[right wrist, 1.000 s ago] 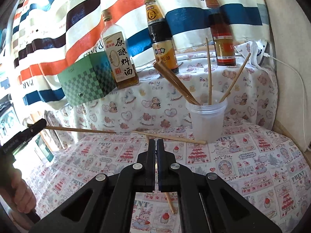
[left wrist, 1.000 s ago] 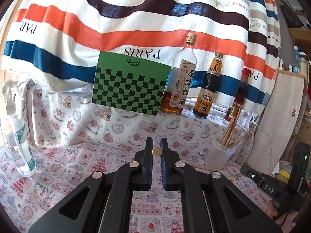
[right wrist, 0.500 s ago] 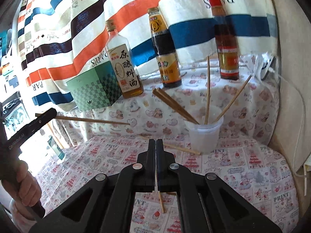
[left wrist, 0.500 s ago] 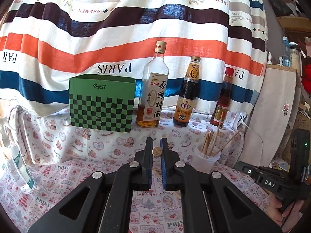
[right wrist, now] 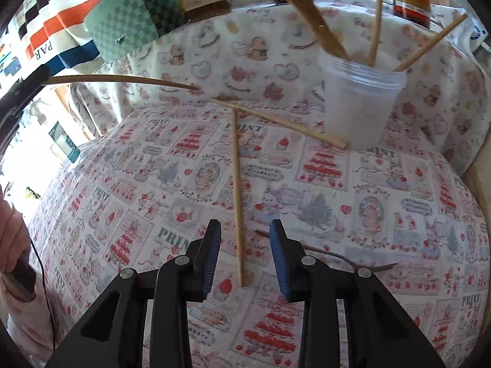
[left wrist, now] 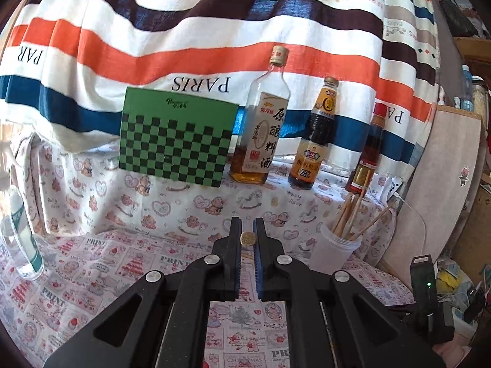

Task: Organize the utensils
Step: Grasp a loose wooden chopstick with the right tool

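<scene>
The box (left wrist: pixel 176 141) is green with black squares like a checkerboard. The curtain (left wrist: pixel 196 30) has orange, blue, brown and white stripes. The desk cloth (right wrist: pixel 353 214) is white with red and pink pictures.

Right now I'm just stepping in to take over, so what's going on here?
A person is sorting chopsticks into the plastic cup with two handheld tools. The left tool is shut on a chopstick, held level above the table. The right tool is open, its jaws either side of a light chopstick lying on the cloth, not yet gripped. Another light one lies beside the cup, and a dark one lies by the right tool. Several already stand in the cup.
</scene>
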The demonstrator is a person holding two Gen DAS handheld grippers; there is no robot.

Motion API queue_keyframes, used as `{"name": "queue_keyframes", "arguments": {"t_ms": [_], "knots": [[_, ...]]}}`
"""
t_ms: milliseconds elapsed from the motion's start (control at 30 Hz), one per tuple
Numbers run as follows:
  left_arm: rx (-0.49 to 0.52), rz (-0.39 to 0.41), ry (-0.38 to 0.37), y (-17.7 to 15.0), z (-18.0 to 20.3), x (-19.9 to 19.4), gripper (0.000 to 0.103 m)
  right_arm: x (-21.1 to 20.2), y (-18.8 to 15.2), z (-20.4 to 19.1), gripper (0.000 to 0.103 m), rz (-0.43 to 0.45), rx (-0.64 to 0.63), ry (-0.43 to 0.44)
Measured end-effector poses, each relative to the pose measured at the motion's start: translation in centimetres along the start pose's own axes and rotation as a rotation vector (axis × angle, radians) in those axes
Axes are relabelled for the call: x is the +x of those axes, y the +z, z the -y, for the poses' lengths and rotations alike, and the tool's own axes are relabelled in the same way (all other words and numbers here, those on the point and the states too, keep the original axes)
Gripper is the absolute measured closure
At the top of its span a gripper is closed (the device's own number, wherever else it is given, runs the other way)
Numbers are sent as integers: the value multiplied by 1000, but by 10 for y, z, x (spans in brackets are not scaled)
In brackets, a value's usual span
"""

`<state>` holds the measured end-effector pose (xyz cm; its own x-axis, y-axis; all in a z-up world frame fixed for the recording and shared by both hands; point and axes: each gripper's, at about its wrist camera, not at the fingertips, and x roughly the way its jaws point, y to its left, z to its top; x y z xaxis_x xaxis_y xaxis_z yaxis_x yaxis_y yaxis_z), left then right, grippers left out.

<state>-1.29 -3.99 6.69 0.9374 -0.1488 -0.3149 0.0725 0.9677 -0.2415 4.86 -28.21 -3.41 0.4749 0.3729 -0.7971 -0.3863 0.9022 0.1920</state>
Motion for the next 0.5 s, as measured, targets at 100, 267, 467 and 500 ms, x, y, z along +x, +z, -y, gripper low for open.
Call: {"name": "queue_keyframes", "arguments": {"t_ms": [100, 267, 467, 500], "knots": [[-22, -36, 15, -5, -11, 9, 97, 12, 6, -12, 75, -9, -12, -18], [-11, -9, 53, -7, -21, -2, 97, 37, 26, -21, 77, -24, 15, -103], [-44, -46, 45, -4, -33, 2, 97, 60, 42, -31, 77, -50, -14, -169], [-55, -66, 27, -4, -34, 5, 97, 63, 43, -31, 77, -60, -12, -177]]}}
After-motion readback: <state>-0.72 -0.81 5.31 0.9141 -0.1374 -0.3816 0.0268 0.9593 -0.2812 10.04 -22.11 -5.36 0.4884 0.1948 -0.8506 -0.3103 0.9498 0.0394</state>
